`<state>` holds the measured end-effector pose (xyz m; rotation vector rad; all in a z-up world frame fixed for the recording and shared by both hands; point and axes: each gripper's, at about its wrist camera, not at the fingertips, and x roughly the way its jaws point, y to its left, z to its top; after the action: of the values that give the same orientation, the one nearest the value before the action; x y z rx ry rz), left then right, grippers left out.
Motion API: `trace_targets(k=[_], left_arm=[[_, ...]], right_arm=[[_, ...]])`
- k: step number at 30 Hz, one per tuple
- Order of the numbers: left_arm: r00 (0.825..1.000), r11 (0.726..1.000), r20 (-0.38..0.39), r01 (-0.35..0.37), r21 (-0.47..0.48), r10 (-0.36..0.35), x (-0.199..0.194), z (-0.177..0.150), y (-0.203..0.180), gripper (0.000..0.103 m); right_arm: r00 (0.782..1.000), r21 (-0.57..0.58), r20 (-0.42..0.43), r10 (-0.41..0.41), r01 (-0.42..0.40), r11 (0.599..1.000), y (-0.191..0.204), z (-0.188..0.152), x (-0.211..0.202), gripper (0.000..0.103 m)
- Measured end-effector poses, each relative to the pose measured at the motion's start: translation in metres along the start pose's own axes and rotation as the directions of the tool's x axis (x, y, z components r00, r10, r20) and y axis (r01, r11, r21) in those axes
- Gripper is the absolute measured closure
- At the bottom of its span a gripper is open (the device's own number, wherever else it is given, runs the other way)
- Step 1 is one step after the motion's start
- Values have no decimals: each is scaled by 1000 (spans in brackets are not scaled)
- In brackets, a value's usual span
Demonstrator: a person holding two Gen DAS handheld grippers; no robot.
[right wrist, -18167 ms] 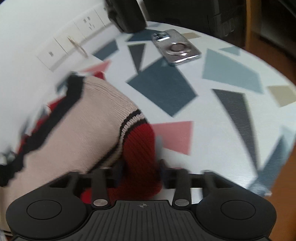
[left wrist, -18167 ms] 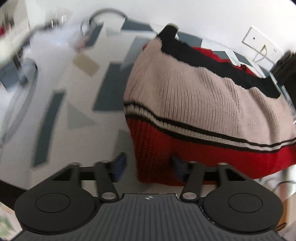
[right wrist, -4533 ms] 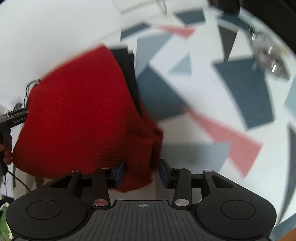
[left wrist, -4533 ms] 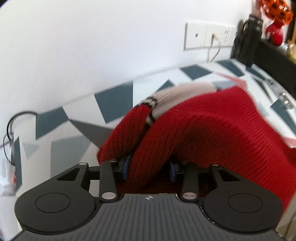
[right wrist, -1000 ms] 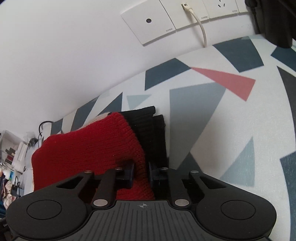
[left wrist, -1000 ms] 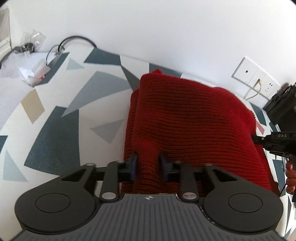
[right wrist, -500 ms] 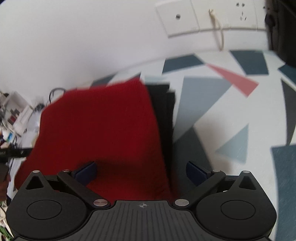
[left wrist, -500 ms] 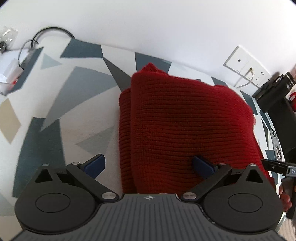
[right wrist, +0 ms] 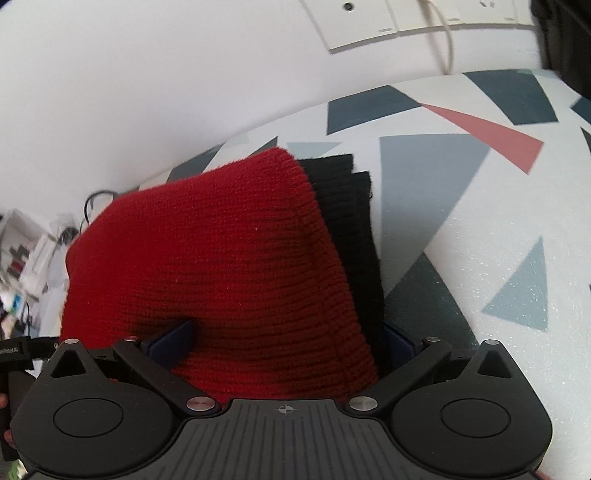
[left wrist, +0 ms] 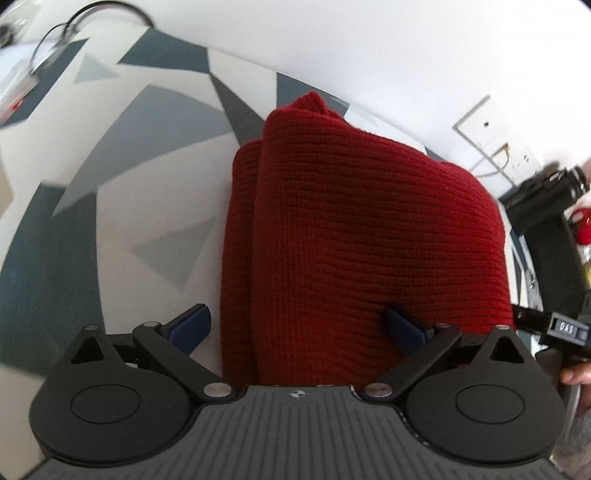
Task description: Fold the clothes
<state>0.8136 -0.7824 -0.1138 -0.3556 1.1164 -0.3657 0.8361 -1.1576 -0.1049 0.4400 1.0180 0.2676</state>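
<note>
A red knitted sweater lies folded into a thick bundle on the patterned table. My left gripper stands open over its near left corner: one blue pad is on bare table, the other rests on the knit without pinching it. In the right wrist view the same sweater shows its black ribbed hem along the right side. My right gripper is open astride the near right corner, its pads apart and pressing nothing. The other gripper's tip and a hand show at each view's edge.
White wall sockets with a plugged cable sit on the wall behind the table. A black device and a red object stand at the far right. Cables and small clutter lie at the far left.
Both grippers were shut on the sweater's near edge a second ago; both have sprung wide and let go. The sweater now rests flat on the table, and both views have shifted slightly.
</note>
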Motion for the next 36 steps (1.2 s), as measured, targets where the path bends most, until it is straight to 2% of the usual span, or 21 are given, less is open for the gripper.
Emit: trace_targets(k=[6,13,15,17,20,25,27,30,34,36], left_arm=[[999,997,40,20,-80,-17,-21,-40,0,9],[1000,992,-6,19,-121,-20,-46,-96,-12,10],[1000,992,-7,28,-124,-30,-52,-111,-13,8],[999,992,7,41,-122,-40,-54,-114,-9,2],[999,993,17,44,-108,-42,-53,-110,-5,0],[1000,1000,-14,7,12,-7,-47,-94,-17,0],[999,999,-42,14,45,-13,-44,-89,-18,0],[996,998,-74,60,19,-58,-44,-83,-9,0],[994,994,-27,107,20,-107,-50,-91,-1,0],[992,992,-16,123,30,-123,-51,-93,1,0]], right_arm=[[997,-17,-56,44,-45,999,-4,-17,-15,7],[994,-54,-96,59,-64,996,-9,-52,-44,7],[992,-71,-110,62,-70,995,-12,-61,-52,7],[991,-72,-120,65,-74,995,-15,-66,-59,1],[990,-43,-115,79,-84,996,-21,-67,-64,1],[995,-39,-72,61,-64,997,-16,-62,-57,1],[997,-41,-42,68,-70,997,-18,-61,-55,1],[996,5,-11,90,-89,996,-25,-60,-55,1],[993,49,-2,115,-115,992,-32,-57,-56,1],[995,17,-7,103,-103,995,-28,-56,-53,1]])
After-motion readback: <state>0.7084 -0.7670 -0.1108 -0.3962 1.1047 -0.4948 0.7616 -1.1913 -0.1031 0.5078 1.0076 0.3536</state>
